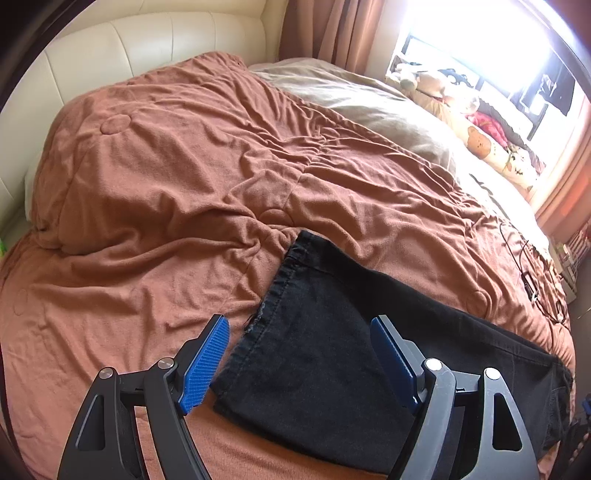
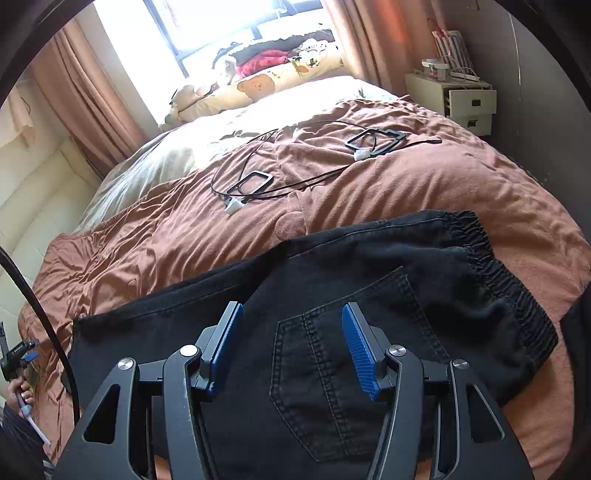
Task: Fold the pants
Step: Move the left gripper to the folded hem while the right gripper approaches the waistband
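Black pants (image 2: 369, 280) lie flat on the bed (image 1: 166, 184); both the left gripper (image 1: 299, 354) and right gripper (image 2: 291, 343) hover with jaws wide. A shallow pinch could catch one layer only, skewing the fold.

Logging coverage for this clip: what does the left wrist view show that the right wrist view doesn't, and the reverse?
Left wrist only: the leg hem of the pants and the headboard. The left tongs hang open over the hem end.

Right wrist only: the waistband, the back pocket and the nightstand. The right tongs hang open over the pocket.

Both: the black pants lying on the brown blanket, cables on the bed, the curtains and the bright window.
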`<act>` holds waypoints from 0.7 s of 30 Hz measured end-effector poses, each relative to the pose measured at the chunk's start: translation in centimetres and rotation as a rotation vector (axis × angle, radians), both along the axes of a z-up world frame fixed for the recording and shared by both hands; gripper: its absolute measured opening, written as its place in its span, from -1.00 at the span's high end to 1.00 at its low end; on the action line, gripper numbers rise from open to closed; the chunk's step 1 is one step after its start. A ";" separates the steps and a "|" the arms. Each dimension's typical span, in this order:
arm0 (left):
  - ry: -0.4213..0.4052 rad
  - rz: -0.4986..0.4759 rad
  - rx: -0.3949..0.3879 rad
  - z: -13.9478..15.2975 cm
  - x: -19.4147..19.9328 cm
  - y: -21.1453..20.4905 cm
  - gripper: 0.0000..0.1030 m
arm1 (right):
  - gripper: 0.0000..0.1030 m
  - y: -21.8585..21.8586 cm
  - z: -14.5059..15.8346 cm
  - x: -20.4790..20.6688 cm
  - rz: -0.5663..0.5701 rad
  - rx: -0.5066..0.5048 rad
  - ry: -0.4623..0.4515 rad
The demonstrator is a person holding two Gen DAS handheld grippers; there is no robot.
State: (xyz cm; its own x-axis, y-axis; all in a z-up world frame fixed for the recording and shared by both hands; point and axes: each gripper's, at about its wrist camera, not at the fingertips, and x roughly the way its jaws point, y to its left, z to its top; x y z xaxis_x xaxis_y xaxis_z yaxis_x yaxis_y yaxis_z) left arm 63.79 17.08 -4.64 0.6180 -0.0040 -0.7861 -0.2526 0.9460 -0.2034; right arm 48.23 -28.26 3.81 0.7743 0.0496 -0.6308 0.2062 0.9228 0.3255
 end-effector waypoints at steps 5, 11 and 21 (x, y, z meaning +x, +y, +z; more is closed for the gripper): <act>-0.009 0.005 -0.031 0.2 -3.0 0.7 -0.56 | -0.04 -0.8 1.3 -4.0 -0.011 -0.006 -0.019; 0.005 0.017 -0.060 -1.1 -5.9 1.1 -0.54 | -0.04 -2.6 1.3 -8.1 -0.040 0.010 -0.022; 0.049 0.060 -0.119 -4.6 -8.3 1.9 -0.48 | -0.04 -9.2 -1.5 -13.9 -0.191 0.088 0.012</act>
State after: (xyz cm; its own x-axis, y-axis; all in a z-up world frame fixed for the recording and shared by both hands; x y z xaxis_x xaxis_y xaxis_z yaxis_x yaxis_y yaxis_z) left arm 55.45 18.99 -9.26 0.5812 -0.0628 -0.8113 -0.3205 0.8988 -0.2991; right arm 34.33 -37.43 2.34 0.7677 -0.0419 -0.6394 0.3786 0.8348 0.3998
